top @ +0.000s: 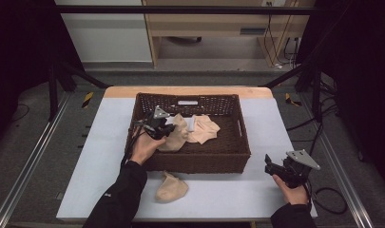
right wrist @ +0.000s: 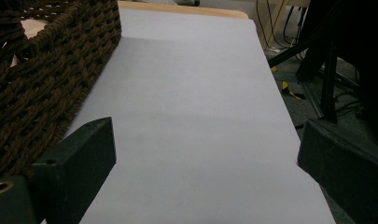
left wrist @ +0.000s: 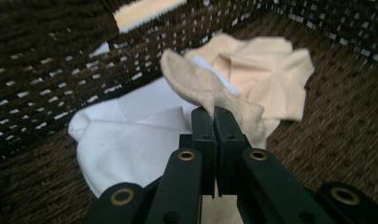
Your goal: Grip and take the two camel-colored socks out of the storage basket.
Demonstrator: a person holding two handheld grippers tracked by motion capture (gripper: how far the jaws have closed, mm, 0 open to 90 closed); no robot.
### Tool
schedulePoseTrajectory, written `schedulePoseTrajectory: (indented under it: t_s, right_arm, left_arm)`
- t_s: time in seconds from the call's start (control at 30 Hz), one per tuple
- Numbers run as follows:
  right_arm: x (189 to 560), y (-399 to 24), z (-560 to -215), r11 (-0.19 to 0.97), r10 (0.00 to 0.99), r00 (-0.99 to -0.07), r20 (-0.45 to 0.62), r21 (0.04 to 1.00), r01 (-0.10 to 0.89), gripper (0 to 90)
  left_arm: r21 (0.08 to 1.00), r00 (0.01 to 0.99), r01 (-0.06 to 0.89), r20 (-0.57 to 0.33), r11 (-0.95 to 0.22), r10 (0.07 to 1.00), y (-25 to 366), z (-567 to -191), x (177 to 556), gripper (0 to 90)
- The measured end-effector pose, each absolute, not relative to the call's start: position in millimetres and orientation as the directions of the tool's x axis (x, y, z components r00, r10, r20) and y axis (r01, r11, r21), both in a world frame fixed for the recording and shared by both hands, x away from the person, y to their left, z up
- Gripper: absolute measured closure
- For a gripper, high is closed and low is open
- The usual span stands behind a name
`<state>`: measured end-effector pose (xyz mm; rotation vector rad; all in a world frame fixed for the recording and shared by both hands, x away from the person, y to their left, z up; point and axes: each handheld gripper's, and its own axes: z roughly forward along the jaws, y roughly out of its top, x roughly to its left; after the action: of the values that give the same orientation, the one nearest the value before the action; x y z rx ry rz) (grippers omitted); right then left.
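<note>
1. One beige sock [left wrist: 200, 86] is pinched between the pressed-together fingers [left wrist: 203, 126] of the left gripper [top: 158, 127], inside the wicker basket [top: 199, 161].
2. Beyond those fingers lie a white sock [left wrist: 126, 135] and another beige sock [left wrist: 266, 74], so sorting looks partly done.
3. A loose beige sock [top: 171, 187] waits outside the basket, near the left forearm.
4. The right gripper [right wrist: 205, 154] has its fingers spread over bare table [right wrist: 191, 93].

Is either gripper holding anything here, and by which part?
The left gripper is shut on a beige sock inside the wicker basket, pinching a fold at its near end. The right gripper holds nothing, jaws wide apart over the table.
</note>
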<state>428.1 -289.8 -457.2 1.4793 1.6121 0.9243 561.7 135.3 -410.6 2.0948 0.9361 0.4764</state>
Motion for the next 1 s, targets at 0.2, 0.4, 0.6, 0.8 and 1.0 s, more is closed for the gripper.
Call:
schedulePoseTrajectory:
  t_s: [0.2, 0.4, 0.6, 0.8, 1.0]
  right_arm:
    - [428.5, -290.1, -457.3, 0.075, 0.997, -0.052, -0.057, 0.887, 0.456, 4.7]
    - [428.8, -290.3, -457.4, 0.074, 0.997, -0.051, -0.057, 0.886, 0.457, 4.7]
    - [428.1, -290.1, -456.7, 0.073, 0.997, -0.049, -0.057, 0.888, 0.454, 4.7]
    - [428.1, -290.0, -456.7, 0.074, 0.997, -0.049, -0.058, 0.888, 0.454, 4.7]
    - [427.8, -290.1, -456.5, 0.074, 0.997, -0.048, -0.058, 0.889, 0.452, 4.7]
  left_arm:
    - [0.844, 0.637, 0.426, -0.025, -0.325, 0.771, 142.9, -401.6, 560.7, 88.1]
    - [0.889, 0.622, 0.380, -0.041, -0.256, 0.782, 147.8, -392.4, 558.4, 88.0]
    - [0.928, 0.614, 0.317, -0.042, -0.198, 0.788, 151.3, -375.7, 549.2, 88.0]
    - [0.959, 0.624, 0.257, -0.068, -0.122, 0.778, 157.6, -350.9, 534.5, 88.0]
    - [0.972, 0.639, 0.218, -0.071, -0.092, 0.766, 160.1, -332.8, 517.8, 88.1]
